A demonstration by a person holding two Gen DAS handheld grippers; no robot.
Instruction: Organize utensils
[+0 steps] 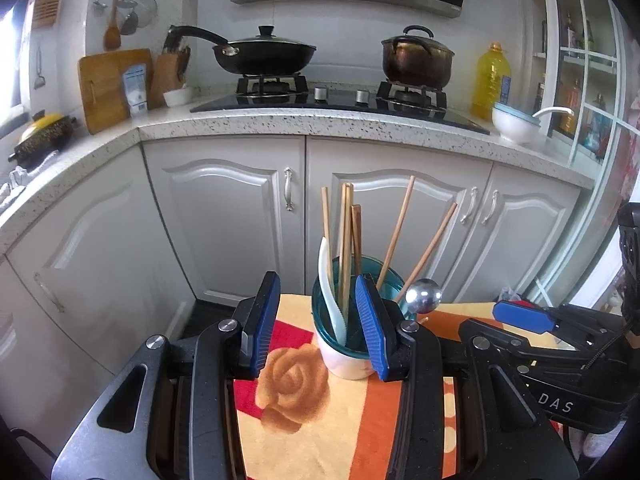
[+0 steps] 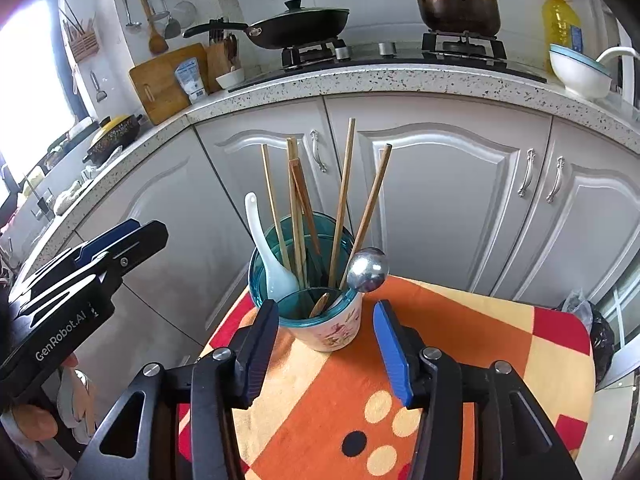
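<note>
Utensil cup (image 2: 326,322) near the back edge of the small table, on the bright patterned cloth (image 2: 332,400), with a see-through teal liner (image 2: 260,276) standing up inside it. In the cup: wooden chopsticks (image 2: 346,196) leaning every which way, a white soup spoon (image 2: 266,256) against the left side, and a metal ladle (image 2: 367,269) with its round bowl sticking up over the right rim. Left gripper (image 1: 316,324) low in front of the cup, jaws spread, nothing between the pads, though the right pad looks close to the cup's side. Right gripper (image 2: 326,350) also just in front of the cup, jaws spread wide on either side of it, pinching nothing, apart from the cup. No loose utensils in sight on the cloth, so likely near the end of the tidy-up, or in between picks. To do this step well: keep both grippers clear of the tall sticks, since one bump could tip the cup off the back edge. Go slow near the ladle, which looks top-heavy and could swing out. For any new pick, come in from above, pinch one thing at a time, and steady the cup with the other gripper.
</note>
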